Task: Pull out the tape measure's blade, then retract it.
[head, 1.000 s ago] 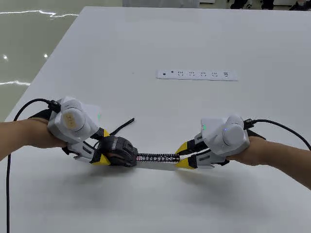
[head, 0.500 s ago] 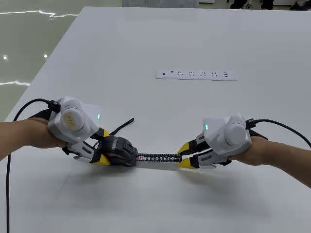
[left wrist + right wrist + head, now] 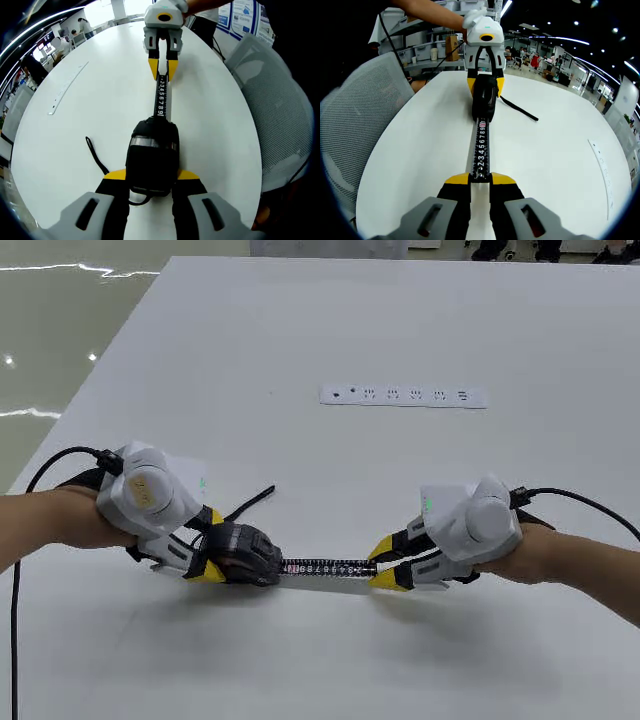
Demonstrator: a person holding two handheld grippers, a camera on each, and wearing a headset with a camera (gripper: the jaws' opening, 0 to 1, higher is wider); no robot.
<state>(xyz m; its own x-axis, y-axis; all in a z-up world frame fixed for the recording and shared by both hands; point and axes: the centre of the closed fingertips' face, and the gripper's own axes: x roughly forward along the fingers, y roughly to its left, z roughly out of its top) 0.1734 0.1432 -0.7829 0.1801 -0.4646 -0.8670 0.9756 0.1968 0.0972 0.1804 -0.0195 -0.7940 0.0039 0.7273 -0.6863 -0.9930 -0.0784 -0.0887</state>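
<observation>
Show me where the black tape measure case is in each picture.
Head view: tape measure case lower left of centre.
Left gripper view: tape measure case at centre, slightly low.
Right gripper view: tape measure case upper centre.
Shared landmark: the numbered blade running out of it.

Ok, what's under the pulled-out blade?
Bare white table lies beneath the blade. Its tip is covered by the right gripper, shut on it; the left gripper holds the case.

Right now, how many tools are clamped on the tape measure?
2: the left tool grips the black case, and the right tool pinches the end of the pulled-out blade.
</observation>
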